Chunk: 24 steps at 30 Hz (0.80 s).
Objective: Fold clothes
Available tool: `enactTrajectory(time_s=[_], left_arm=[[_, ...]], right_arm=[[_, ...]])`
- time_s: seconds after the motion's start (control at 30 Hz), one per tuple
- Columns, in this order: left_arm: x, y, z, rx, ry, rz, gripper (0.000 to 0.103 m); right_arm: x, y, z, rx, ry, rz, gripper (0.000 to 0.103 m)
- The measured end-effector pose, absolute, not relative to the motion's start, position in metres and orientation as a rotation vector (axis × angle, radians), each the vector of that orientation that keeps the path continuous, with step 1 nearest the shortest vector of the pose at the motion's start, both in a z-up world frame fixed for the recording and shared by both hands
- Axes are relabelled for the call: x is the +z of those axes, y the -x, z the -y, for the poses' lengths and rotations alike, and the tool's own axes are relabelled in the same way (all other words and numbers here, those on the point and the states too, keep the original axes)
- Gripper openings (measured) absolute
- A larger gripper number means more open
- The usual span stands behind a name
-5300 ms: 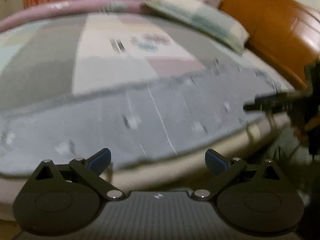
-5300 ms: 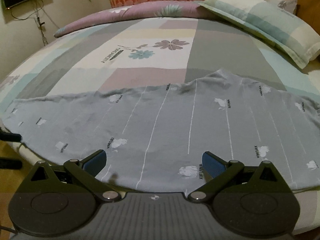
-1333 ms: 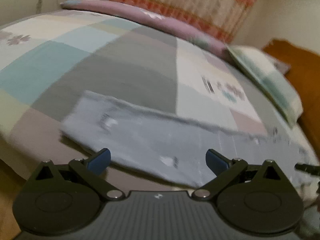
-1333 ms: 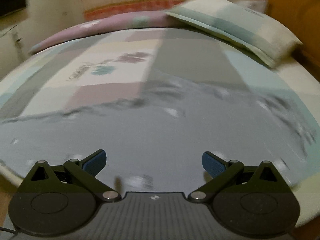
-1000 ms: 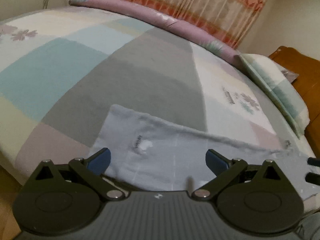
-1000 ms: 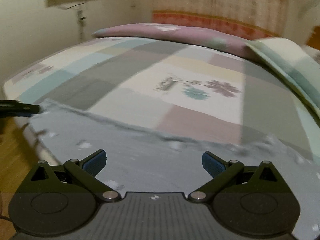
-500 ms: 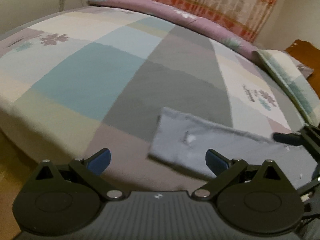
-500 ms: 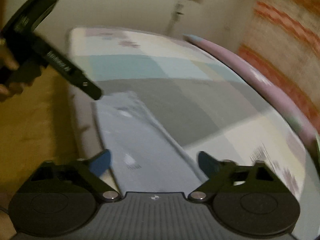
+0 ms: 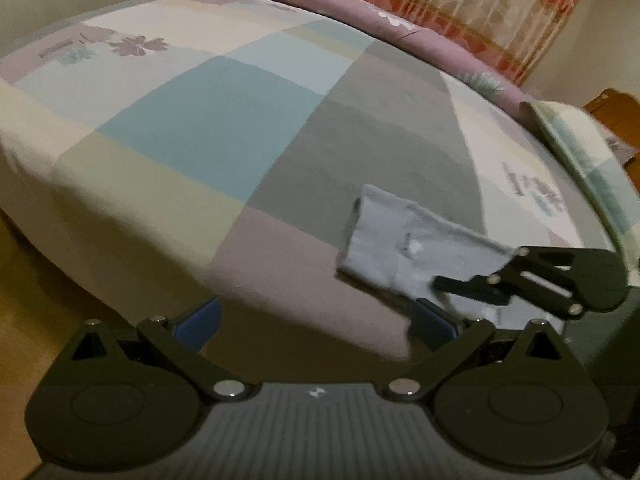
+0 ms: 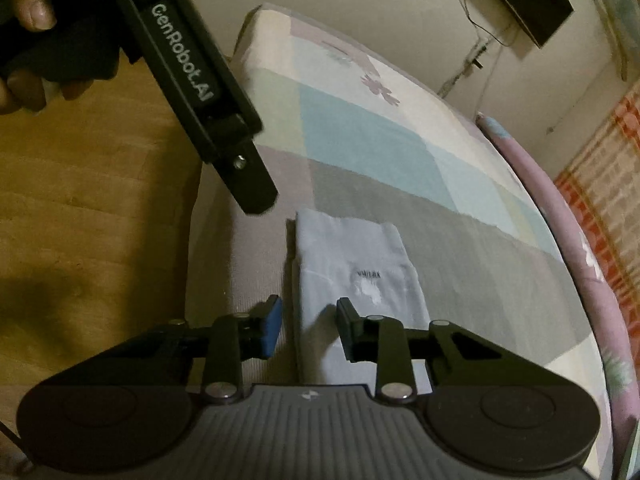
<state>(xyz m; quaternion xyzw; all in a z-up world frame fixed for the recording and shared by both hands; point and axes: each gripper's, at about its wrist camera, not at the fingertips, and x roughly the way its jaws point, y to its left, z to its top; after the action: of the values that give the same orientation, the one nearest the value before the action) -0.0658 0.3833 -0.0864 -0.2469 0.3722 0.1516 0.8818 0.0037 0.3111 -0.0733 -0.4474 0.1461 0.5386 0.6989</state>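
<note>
My bed [image 9: 224, 128] wears a patchwork sheet of teal, grey, cream and mauve blocks. On it near the front edge lies a folded pale-grey garment [image 10: 352, 256]; a pillow [image 9: 588, 160] rests at the far right.

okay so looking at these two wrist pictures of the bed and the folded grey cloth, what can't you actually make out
- Near end of the folded grey cloth: in the right wrist view the right tool, jaws closing astride its edge, and the tool's body cover it.
- Same end in the left wrist view: the right tool and the left tool hide it.
- Small print on the cloth: too small and blurred to read.
- Hand in the right wrist view: cut by the frame edge.
</note>
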Motion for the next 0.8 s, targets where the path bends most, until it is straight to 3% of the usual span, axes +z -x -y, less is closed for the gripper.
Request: enactTrajectory(time_s=[0.37, 0.4, 0.47, 0.8], left_arm=[[-0.084, 0.051, -0.38, 0.209, 0.621, -0.757, 0.101], [-0.084, 0.05, -0.379, 0.203, 0.629, -0.759, 0.101], [-0.084, 0.048, -0.377, 0.192, 0.653, -0.756, 0.101], [-0.123, 0.039, -0.39, 0.019, 1.14, -0.649, 0.101]], right_arm=[[-0.077, 0.003, -0.305, 1.176, 1.127, -0.26, 0.025], [-0.079, 0.005, -0.305, 1.169, 1.143, -0.242, 0.023], [-0.079, 0.005, -0.306, 1.16, 1.14, -0.248, 0.007], [-0.06, -0.007, -0.296, 1.152, 0.999, -0.295, 0.005]])
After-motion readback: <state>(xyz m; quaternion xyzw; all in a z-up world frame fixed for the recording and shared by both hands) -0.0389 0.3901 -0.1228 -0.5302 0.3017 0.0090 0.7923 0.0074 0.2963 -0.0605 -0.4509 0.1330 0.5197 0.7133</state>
